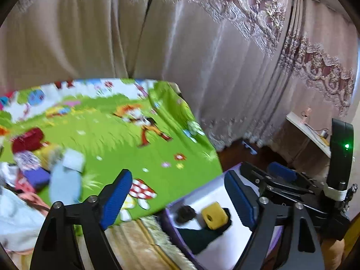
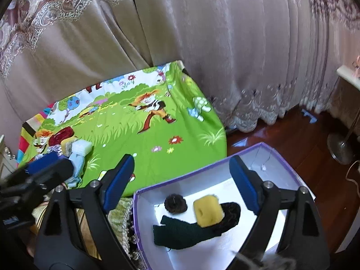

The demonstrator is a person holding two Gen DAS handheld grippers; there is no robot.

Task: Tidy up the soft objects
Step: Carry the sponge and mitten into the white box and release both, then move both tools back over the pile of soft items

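Note:
A purple-rimmed white box (image 2: 202,173) sits on the floor beside the bed and holds a yellow sponge (image 2: 208,212), a dark green sock (image 2: 184,231) and a dark round pompom (image 2: 175,203). The sponge (image 1: 213,217) and box (image 1: 202,193) also show in the left wrist view. My right gripper (image 2: 180,182) is open and empty above the box. My left gripper (image 1: 180,199) is open and empty over the box's left edge. A pile of soft items (image 2: 67,148) lies on the green cartoon bedsheet (image 2: 146,139); in the left wrist view the pile (image 1: 45,164) is blurred.
Long beige curtains (image 2: 225,56) hang behind the bed. Dark wood floor (image 2: 303,144) lies right of the box, with a lamp base (image 2: 342,148). A white-topped cabinet (image 1: 306,130) stands at right. A fringed rug edge (image 2: 121,216) runs beside the box.

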